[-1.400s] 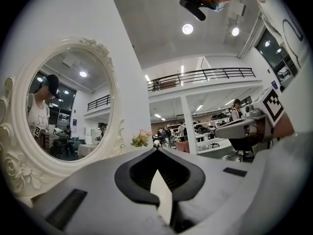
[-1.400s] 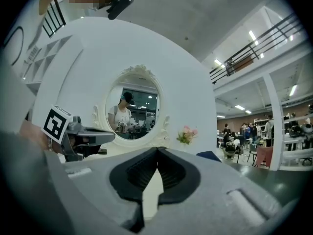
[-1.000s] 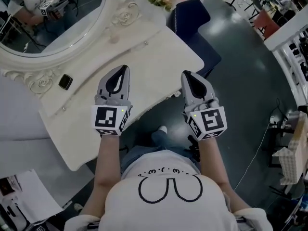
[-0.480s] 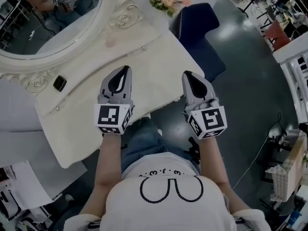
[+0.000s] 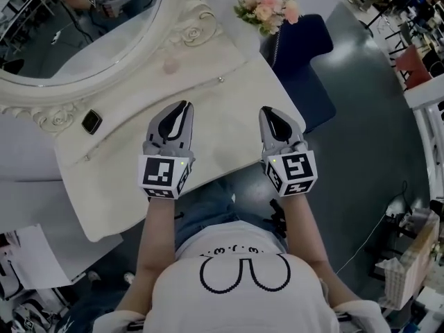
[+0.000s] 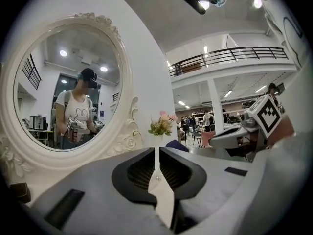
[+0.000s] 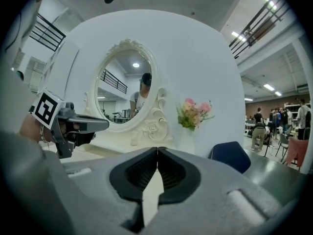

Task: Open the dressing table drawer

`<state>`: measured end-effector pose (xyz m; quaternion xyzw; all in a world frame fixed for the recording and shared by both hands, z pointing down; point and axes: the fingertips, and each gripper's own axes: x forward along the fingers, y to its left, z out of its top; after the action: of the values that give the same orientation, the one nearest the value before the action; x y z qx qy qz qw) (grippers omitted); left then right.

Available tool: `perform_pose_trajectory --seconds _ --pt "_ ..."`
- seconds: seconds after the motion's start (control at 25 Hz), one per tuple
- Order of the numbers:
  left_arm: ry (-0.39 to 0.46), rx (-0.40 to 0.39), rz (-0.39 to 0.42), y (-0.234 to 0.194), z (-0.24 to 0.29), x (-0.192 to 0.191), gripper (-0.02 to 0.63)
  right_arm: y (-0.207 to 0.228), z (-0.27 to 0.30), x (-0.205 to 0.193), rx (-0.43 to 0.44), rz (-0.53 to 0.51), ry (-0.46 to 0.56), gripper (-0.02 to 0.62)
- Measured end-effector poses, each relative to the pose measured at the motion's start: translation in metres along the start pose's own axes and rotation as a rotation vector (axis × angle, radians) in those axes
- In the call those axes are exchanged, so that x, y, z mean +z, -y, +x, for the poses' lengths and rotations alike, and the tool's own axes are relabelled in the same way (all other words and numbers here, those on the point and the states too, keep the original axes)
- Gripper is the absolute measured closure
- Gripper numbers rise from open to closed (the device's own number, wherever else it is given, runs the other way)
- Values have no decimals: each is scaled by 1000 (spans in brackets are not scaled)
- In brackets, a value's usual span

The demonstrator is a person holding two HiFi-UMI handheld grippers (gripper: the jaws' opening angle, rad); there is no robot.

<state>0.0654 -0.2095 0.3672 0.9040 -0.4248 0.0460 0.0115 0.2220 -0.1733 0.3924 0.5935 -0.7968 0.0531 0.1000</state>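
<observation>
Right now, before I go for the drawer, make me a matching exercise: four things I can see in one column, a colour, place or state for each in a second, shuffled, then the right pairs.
Things:
1. mirror
2. flowers
3. chair
4. right tongs

Descriptions:
A. dark blue, on the floor right of the table
B. shut, nothing in them
C. pink, just right of the mirror
D. oval, with a white carved rim

Pairs: 1-D, 2-C, 3-A, 4-B
</observation>
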Motion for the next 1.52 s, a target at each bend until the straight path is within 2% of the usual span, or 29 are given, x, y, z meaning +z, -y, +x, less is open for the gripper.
perform_pose_trajectory --seconds 0.4,0.52,0.8,1.0,1.08,1.52 --pt "-65 62 -58 -65 18 -31 581 -17 117 -47 117 -1 -168 512" --pt "-76 70 -77 -79 21 -38 581 -19 147 -69 124 7 -231 483" --pt "-99 98 -100 -106 14 -51 581 -18 201 -115 99 22 -370 474" --pt "-120 107 -110 -114 12 -59 581 -12 223 -133 79 17 -425 471" --pt "-120 105 -112 -116 12 -60 581 -11 226 -134 71 10 -430 500" --pt "-119 76 -118 -101 5 -60 581 -15 213 -137 75 13 -447 503"
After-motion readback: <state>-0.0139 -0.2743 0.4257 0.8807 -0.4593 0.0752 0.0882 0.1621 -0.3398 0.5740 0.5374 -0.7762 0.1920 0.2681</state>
